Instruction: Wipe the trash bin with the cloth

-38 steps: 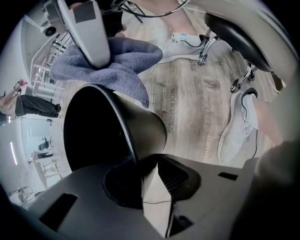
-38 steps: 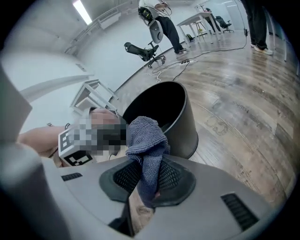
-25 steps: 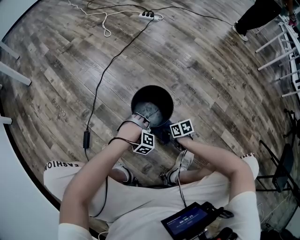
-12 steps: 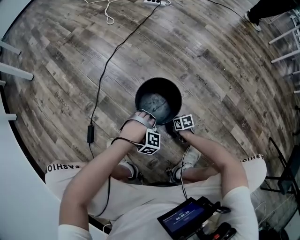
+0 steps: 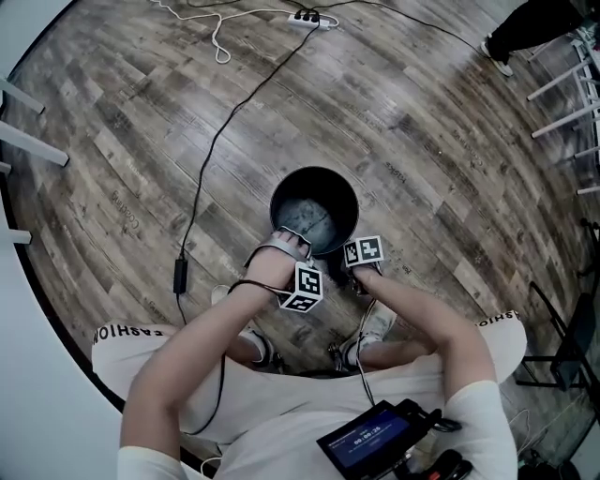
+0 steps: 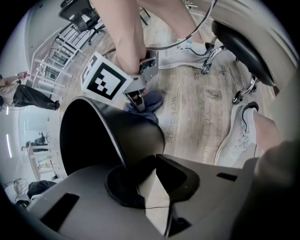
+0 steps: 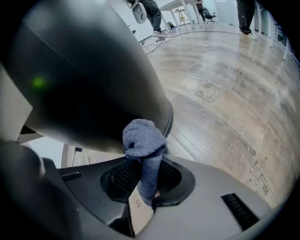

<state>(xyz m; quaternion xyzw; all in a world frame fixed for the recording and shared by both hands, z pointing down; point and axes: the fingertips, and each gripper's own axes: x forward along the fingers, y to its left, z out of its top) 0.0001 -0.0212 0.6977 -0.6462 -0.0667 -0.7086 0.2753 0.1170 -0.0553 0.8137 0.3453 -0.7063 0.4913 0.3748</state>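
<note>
Two grippers meet at the near side of a black trash bin. The left gripper is clamped on the bin's rim. The thin wall passes down between its jaws, one jaw inside and one outside, so the bin's dark mouth opens just ahead of it and to the left in the left gripper view. The right gripper is closed on a blue-grey cloth. A bunched wad of the cloth sticks out past the jaws and presses against the bin's curved outer wall, just under the rim.

From the left gripper view, the right gripper sits just beyond the bin's far edge, with the cloth between it and the wall. In the head view the bin stands upright on the wood-plank floor, close in front of the person's sneaker. The left gripper is at the near-left rim and the right gripper just beside it on the near-right outside. A black cable runs across the floor to a power strip.
</note>
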